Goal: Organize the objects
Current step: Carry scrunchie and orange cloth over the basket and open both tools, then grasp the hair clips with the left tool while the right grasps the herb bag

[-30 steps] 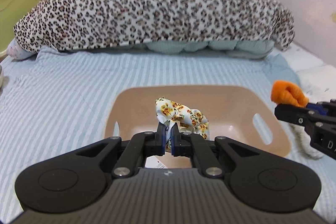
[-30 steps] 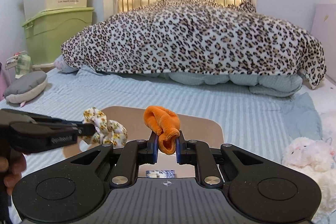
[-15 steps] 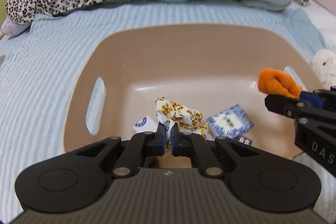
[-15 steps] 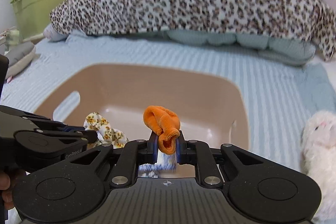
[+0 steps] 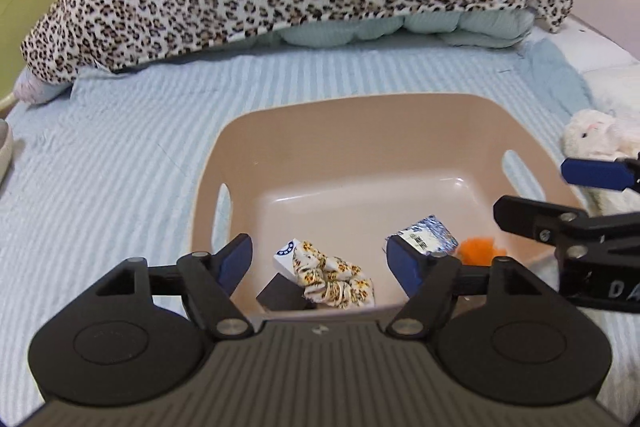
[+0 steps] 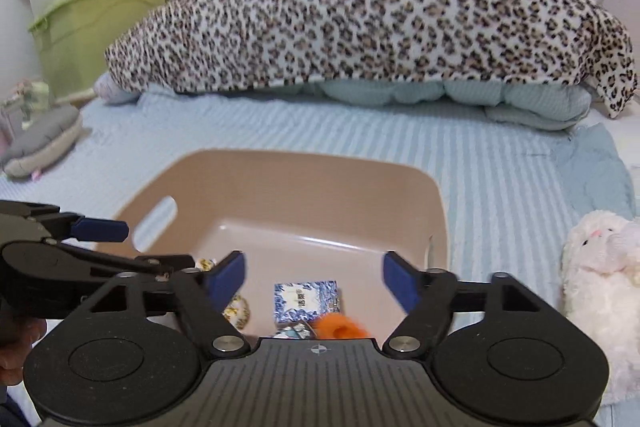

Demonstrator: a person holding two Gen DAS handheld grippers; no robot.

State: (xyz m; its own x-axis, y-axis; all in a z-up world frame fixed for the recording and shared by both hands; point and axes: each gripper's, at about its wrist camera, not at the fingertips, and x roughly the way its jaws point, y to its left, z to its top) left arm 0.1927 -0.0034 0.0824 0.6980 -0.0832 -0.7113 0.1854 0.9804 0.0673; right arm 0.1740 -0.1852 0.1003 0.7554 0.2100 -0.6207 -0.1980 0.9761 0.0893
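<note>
Both my grippers were clamped half a second ago; now left gripper [image 5: 320, 259] and right gripper [image 6: 314, 277] are spread wide, holding nothing. Both loads dropped into the tan basket [image 5: 360, 131], lower centre of frame: floral scrunchie [image 5: 334, 277] on the floor beside a small white box [image 5: 286, 253], orange scrunchie [image 6: 340, 327] just beside the blue-patterned packet [image 6: 306, 299]. Basket far half is bare. Leopard blanket [image 6: 360, 23] fills the top; white plush toy [image 6: 600, 267] at the right edge, near the basket rim.

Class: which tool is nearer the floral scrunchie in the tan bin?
Left. The left tool hangs open directly over the floral scrunchie; the right tool sits further right, above the orange cloth.
</note>
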